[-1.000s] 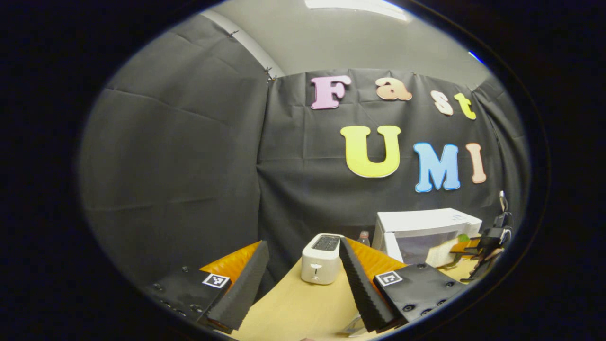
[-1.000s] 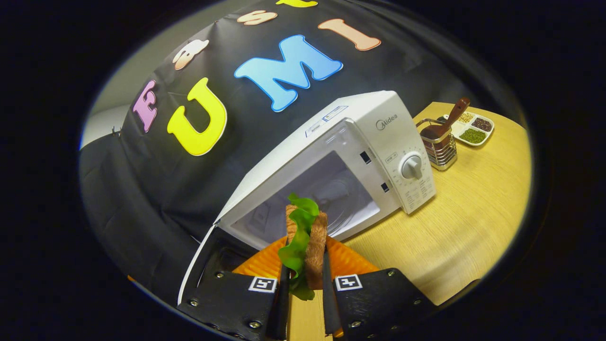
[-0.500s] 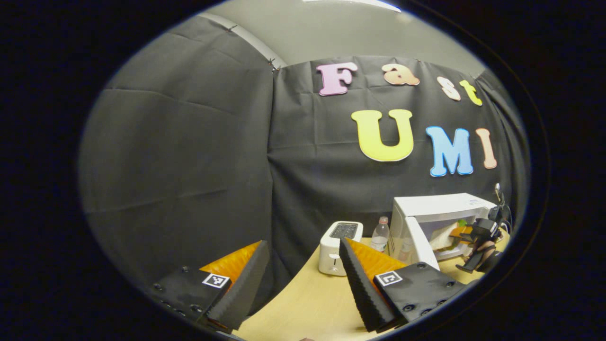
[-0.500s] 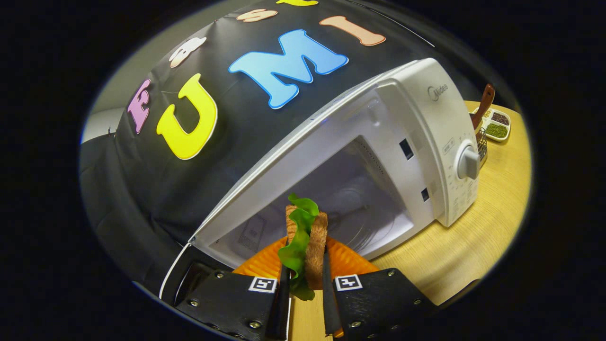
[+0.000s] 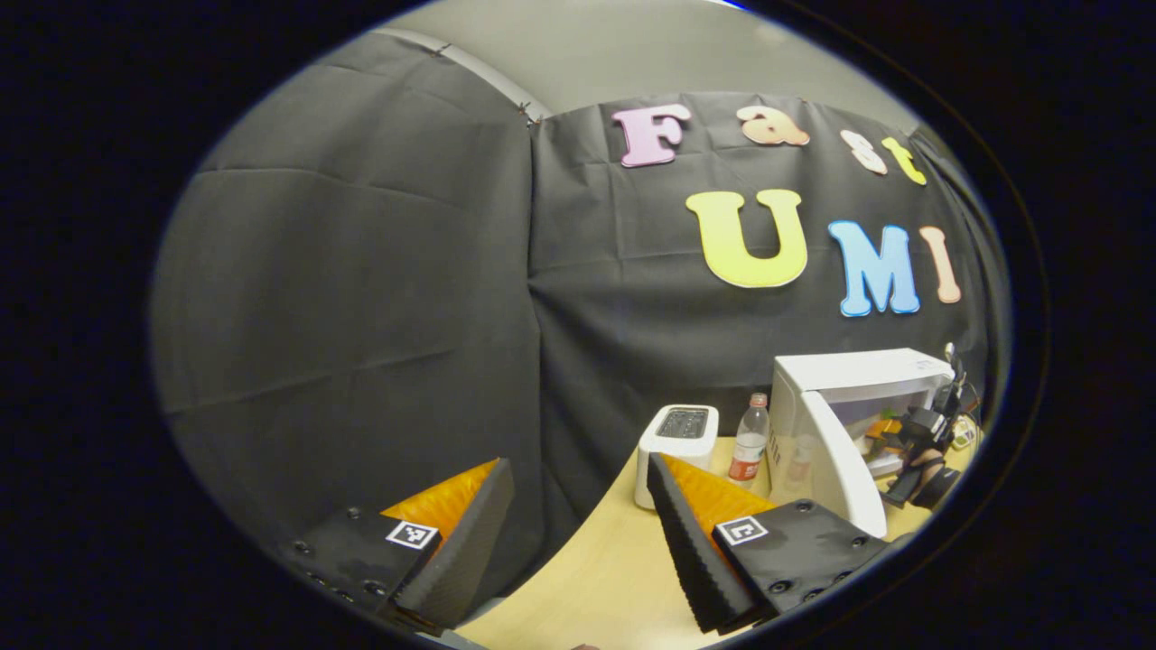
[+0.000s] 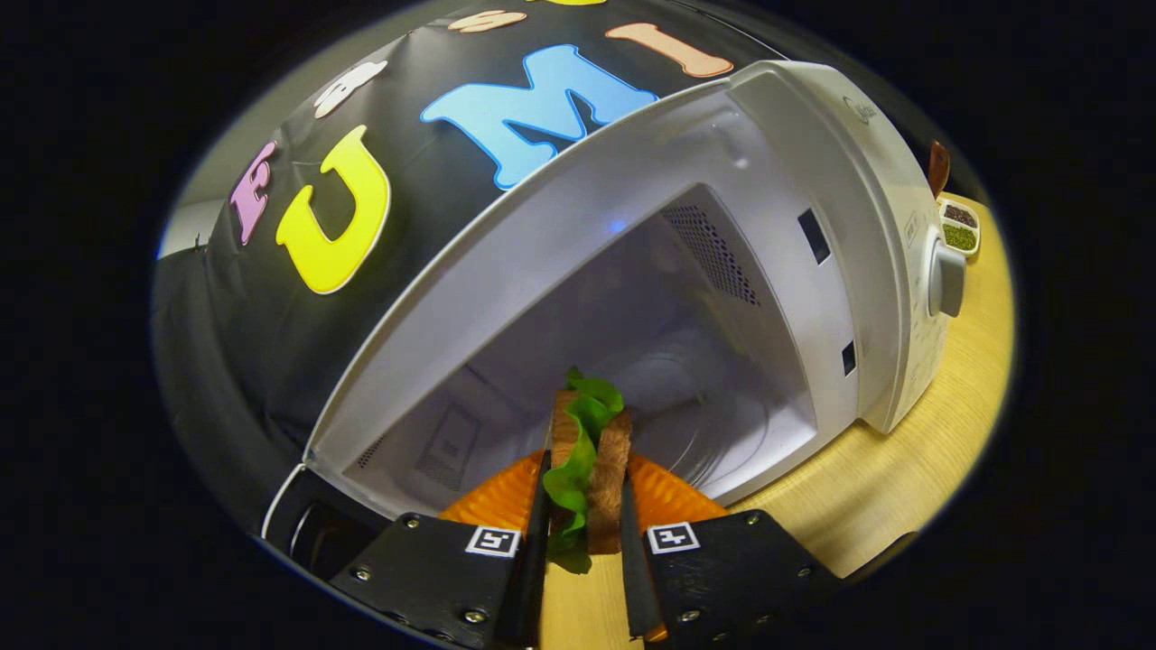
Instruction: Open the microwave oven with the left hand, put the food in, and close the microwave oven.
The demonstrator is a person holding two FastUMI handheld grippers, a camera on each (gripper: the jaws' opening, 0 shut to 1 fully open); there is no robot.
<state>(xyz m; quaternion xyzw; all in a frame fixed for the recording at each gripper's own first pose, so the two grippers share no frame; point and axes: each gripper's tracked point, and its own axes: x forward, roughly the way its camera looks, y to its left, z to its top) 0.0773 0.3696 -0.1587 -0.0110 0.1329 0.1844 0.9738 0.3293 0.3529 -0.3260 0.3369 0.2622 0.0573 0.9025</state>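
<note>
R gripper pinches sandwich between both fingers, bread w/ lettuce, held at mouth of microwave, door swung open. L gripper spread wide, holding nothing, over table. Logo on microwave too blurred to read. Divided dish behind holds green and dark grains. Toaster, bottle beside microwave.

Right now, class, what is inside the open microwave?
The microwave holds bare white walls and a round turntable; the sandwich in the right gripper covers part of the floor.
</note>
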